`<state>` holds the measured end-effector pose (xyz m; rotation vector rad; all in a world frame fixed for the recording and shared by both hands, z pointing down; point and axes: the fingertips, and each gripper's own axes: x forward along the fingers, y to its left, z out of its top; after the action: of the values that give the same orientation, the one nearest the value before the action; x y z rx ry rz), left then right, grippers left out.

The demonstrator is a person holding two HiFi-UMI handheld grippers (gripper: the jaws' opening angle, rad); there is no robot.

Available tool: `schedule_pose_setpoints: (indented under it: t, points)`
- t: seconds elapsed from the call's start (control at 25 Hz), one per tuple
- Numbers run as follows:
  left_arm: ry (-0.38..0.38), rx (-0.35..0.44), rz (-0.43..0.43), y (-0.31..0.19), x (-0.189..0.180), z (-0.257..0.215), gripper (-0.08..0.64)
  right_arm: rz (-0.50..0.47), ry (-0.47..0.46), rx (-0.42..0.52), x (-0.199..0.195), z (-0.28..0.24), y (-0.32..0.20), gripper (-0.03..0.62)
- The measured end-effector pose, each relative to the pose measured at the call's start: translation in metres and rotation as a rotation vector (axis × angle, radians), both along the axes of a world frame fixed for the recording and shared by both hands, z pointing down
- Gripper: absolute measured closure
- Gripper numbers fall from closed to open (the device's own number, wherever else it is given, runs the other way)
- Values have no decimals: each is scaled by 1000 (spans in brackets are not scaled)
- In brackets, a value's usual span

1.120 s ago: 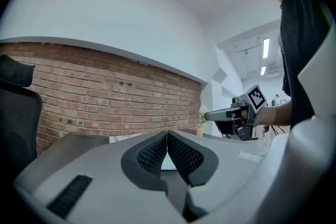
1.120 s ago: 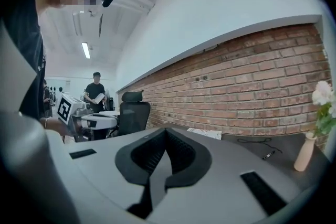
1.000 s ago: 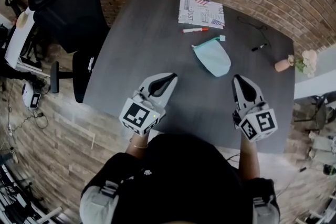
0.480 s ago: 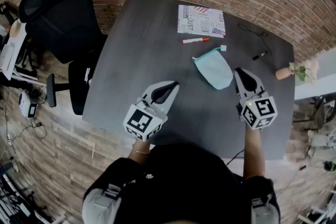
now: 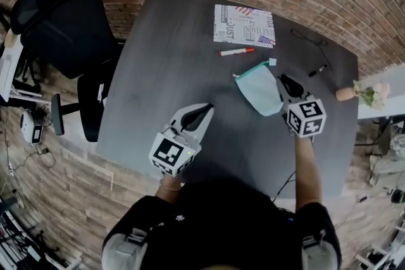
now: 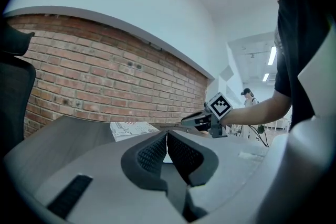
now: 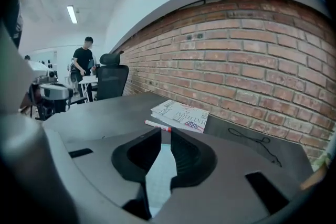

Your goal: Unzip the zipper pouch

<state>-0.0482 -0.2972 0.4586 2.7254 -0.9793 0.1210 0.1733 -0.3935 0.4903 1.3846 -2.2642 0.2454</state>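
A pale teal zipper pouch [image 5: 258, 89] lies flat on the dark grey table [image 5: 171, 60], its zipper end toward the far side. My right gripper [image 5: 283, 79] hovers at the pouch's right edge. Its jaws have just been opening and stand a little apart. In the right gripper view the pouch [image 7: 159, 174] shows through the gap of that gripper [image 7: 165, 135], and the pads do not press on it. My left gripper [image 5: 208, 107] is shut and empty, left of the pouch and nearer to me. Its closed jaws [image 6: 167, 137] point toward the right gripper [image 6: 202, 121].
A red marker [image 5: 235, 52] and a printed magazine [image 5: 243, 25] lie beyond the pouch. A thin black cable [image 5: 308, 40] and a black pen [image 5: 316, 71] are at the far right, a small flower vase [image 5: 352, 93] at the right edge. A black office chair [image 5: 60, 25] stands left of the table.
My right gripper moved forward and down to the pouch's right edge, and its jaws parted. My left gripper moved a little forward and lower, still shut.
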Motion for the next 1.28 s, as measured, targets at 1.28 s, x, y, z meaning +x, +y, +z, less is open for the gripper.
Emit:
schedule_pose_setpoints:
  t: [1.28]
  points:
    - [3,-74,-12,-15,-20,34,554,60,77,-388,15,151,-37,504]
